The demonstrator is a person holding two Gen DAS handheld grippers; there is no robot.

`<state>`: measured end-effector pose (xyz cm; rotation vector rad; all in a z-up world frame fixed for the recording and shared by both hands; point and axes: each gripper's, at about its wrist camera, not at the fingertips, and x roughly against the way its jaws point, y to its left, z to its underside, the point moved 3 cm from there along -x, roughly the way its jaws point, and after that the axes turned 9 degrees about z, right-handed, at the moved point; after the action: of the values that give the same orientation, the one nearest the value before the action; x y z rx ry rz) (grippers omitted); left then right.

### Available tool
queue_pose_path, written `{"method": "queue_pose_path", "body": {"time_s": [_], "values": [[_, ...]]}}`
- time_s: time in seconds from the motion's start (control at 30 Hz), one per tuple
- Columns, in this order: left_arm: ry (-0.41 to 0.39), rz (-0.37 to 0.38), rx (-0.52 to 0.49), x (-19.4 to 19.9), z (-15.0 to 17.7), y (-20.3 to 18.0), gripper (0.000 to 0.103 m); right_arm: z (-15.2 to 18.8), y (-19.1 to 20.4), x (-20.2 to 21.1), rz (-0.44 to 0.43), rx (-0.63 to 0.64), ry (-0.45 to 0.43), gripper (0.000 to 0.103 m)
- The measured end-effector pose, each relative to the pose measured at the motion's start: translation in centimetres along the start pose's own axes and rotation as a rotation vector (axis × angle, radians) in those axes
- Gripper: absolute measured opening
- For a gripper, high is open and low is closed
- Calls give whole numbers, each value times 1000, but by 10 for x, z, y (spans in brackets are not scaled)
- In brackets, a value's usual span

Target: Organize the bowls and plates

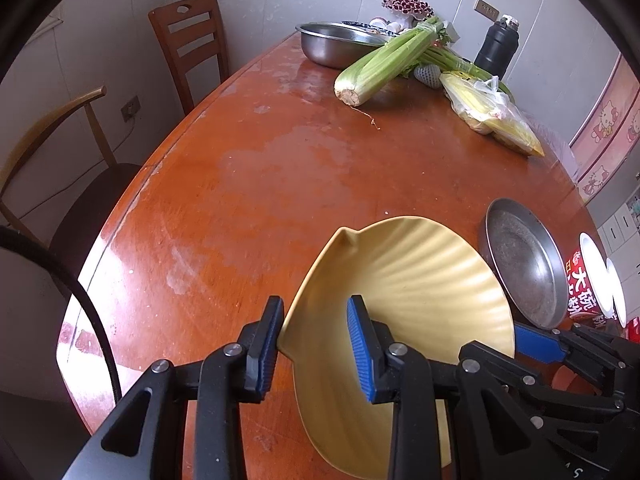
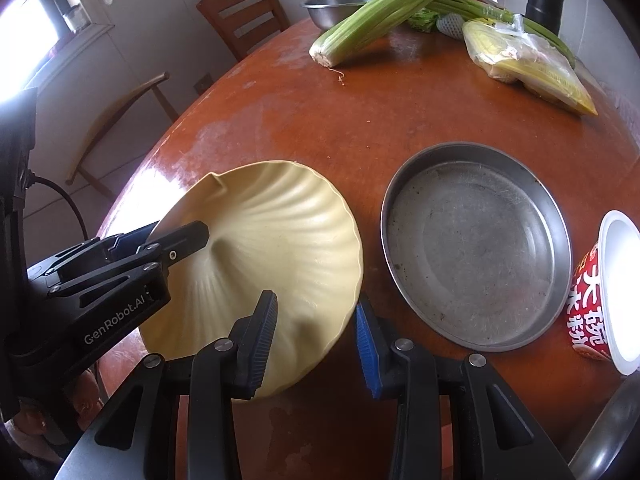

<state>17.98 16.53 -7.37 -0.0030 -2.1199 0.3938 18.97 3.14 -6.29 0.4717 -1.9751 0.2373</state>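
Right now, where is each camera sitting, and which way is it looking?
Left wrist: sits on the left gripper, looking along the table toward the celery; its fingers straddle the yellow plate's rim, and the right gripper shows.
Right wrist: sits on the right gripper, facing the yellow plate and metal pan; the left gripper shows.
Both share the plate, pan, celery and steel bowl.

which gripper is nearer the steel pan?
Right. The right gripper straddles the yellow plate's rim on the side beside the steel pan. The left gripper straddles the plate's opposite rim, with the plate between it and the pan.
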Motion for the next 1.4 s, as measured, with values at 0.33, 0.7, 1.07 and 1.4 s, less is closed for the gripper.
{"method": "queue_pose_path", "body": {"time_s": [0.33, 0.7, 1.07, 1.4], "values": [[-28, -8, -5, 8, 0, 1, 51, 1, -4, 6, 10, -9, -20, 40], [-89, -27, -12, 44, 2, -4, 62, 4, -16, 38, 51, -16, -106, 42], [-138, 2, -80, 82, 16, -43, 62, 19, -31, 103, 86, -6, -258, 50], [-142, 47, -160, 100, 42, -92, 63, 57, -58, 144, 70, -43, -312, 51]]}}
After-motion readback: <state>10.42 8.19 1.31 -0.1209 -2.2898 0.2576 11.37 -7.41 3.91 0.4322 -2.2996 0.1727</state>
